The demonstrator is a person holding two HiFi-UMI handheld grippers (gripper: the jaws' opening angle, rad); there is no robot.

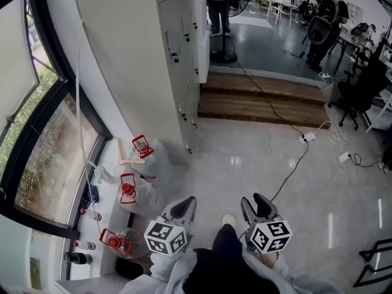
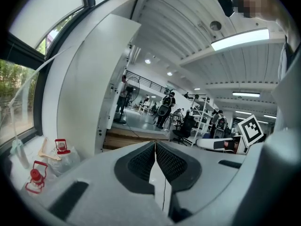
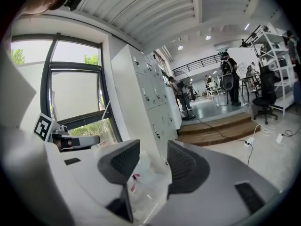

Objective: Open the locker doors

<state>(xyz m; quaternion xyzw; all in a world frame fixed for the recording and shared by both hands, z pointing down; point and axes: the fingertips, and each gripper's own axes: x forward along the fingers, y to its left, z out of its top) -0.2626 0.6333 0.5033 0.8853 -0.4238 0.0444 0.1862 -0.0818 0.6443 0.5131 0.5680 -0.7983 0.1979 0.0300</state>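
Grey polished floor [image 1: 257,158] fills mid frame. Locker bank [image 1: 180,60] stands upper centre, doors look closed, well ahead of both grippers. I see the left gripper [image 1: 185,206] lower centre, jaws closed on nothing. Right gripper [image 1: 256,202] is beside it, jaws apart, empty.

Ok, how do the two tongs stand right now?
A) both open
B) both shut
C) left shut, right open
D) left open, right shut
C: the left tongs sit pad against pad, while the right tongs stand apart with nothing gripped.
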